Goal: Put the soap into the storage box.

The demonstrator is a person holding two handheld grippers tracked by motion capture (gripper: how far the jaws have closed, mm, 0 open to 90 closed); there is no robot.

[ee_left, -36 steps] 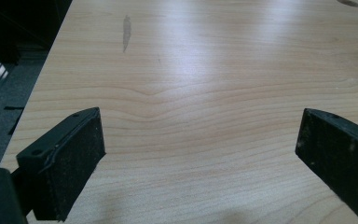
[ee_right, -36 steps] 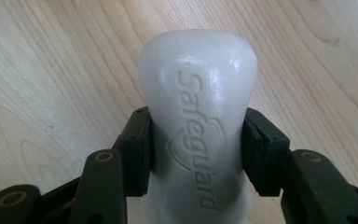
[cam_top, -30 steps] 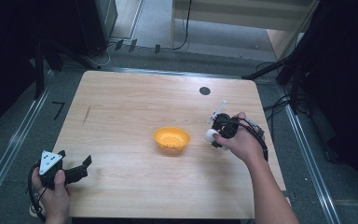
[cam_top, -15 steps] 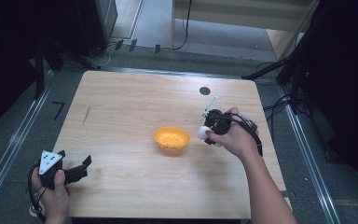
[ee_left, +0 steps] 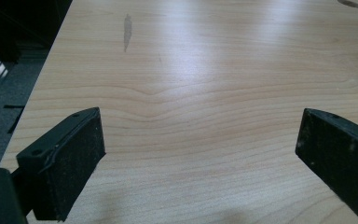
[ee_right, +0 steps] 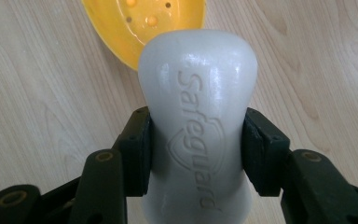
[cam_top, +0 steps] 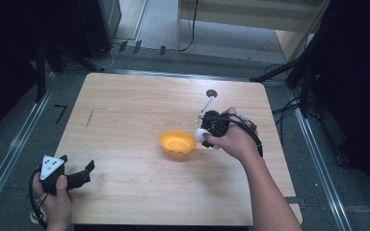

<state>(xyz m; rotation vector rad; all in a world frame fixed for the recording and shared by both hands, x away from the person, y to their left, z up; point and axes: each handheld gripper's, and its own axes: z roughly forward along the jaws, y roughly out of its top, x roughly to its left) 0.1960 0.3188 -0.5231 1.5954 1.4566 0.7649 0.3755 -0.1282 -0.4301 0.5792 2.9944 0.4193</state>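
Wooden tabletop [cam_top: 125,115] is carrying a yellow dish [cam_top: 177,143]; right claw [ee_right: 196,154] is squeezing white soap [ee_right: 198,107] (left claw [ee_left: 200,154] is gaping wide). Lowering gently over the dish seems best.

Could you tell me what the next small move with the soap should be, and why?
Probably carry the bar a little further over the yellow dish and then lower it. The right tongs are shut on the white soap bar, which hangs just beside the dish's rim, not yet above its perforated bottom. The left tongs rest open at the table edge.
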